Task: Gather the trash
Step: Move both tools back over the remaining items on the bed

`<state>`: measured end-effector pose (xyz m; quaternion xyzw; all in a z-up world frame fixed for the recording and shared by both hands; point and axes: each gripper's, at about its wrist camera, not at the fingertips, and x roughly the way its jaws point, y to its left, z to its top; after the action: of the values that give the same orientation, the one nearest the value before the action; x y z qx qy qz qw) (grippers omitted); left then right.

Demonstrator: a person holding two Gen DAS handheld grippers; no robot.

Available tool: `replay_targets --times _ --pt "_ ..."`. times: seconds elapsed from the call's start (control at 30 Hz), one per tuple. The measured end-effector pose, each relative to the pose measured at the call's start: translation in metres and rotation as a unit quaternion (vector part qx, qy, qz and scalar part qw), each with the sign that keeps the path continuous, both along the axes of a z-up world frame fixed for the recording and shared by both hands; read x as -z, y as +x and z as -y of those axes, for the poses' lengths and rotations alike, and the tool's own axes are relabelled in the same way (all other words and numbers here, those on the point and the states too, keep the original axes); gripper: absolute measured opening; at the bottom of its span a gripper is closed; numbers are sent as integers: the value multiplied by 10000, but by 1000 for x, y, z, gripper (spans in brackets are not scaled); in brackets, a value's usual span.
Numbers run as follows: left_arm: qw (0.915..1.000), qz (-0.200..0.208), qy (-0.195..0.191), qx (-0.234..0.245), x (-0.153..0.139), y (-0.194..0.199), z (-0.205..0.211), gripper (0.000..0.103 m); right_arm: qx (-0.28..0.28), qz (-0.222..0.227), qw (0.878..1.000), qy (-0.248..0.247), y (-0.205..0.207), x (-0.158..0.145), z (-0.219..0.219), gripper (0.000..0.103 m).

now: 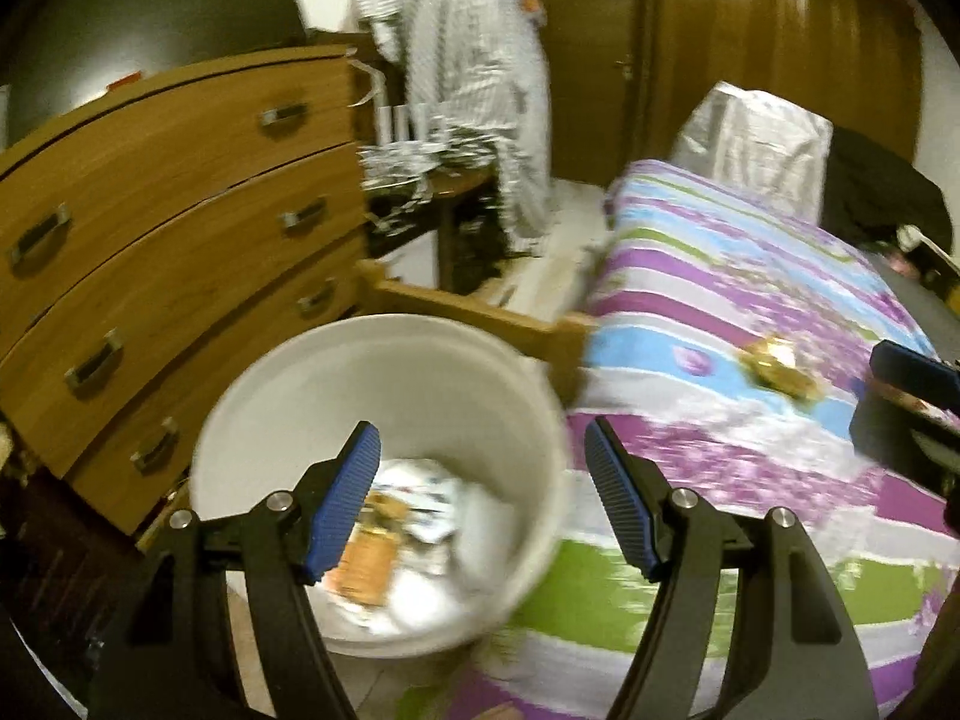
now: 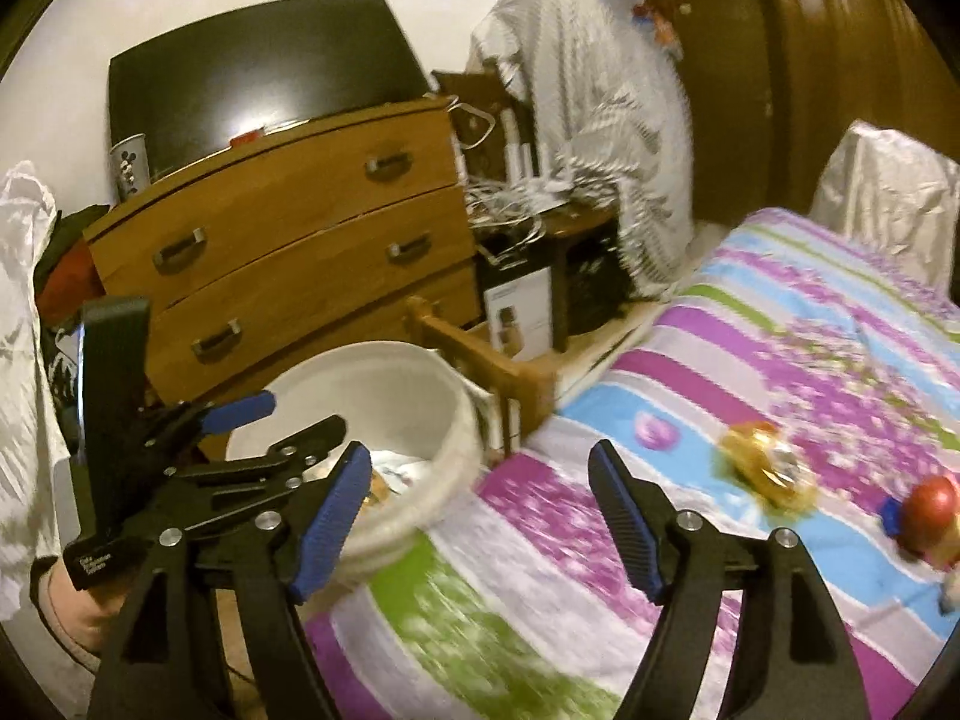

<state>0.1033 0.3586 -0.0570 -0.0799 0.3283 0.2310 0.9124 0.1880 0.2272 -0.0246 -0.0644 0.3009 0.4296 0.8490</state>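
A white bucket (image 1: 384, 384) stands on the floor beside the bed and holds paper and wrapper trash (image 1: 408, 534). It also shows in the right wrist view (image 2: 360, 396). My left gripper (image 1: 483, 501) is open and empty, over the bucket's right rim. A crumpled gold wrapper (image 1: 774, 366) lies on the striped bedspread (image 1: 720, 276); it also shows in the right wrist view (image 2: 768, 468). My right gripper (image 2: 477, 519) is open and empty above the bedspread (image 2: 750, 330), left of the wrapper. A red and yellow piece (image 2: 930, 513) lies at the far right.
A wooden chest of drawers (image 1: 180, 228) stands behind the bucket, with a dark screen (image 2: 252, 78) on top. A wooden bed frame corner (image 1: 480, 318) sits by the bucket. A striped cloth (image 1: 468, 78) hangs over a cluttered side table. A wooden wardrobe (image 1: 750, 48) is behind.
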Motion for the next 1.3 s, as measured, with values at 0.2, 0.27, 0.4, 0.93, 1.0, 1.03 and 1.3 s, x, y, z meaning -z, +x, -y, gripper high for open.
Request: replay_targets --times 0.2,0.27,0.4,0.93,1.0,1.03,1.3 --pt "9988 -18 71 475 -1 18 53 68 377 66 9991 163 -10 2 73 83" --pt "9981 -51 108 602 0 24 67 68 519 62 9984 230 -11 3 98 84" --pt "9957 -107 139 905 2 38 96 68 833 7 9962 271 -6 10 142 86" --pt "9674 -873 24 2376 50 141 226 68 2795 -717 9575 47 52 111 376 86" --pt "9621 -995 76 2539 57 161 238 68 2898 -801 9537 80 59 121 394 86" --pt "9581 -1096 71 2645 62 177 245 68 2936 -837 9522 101 62 125 402 86" --pt "9373 -1644 75 3072 99 267 284 68 3074 -1089 9446 363 89 149 440 86"
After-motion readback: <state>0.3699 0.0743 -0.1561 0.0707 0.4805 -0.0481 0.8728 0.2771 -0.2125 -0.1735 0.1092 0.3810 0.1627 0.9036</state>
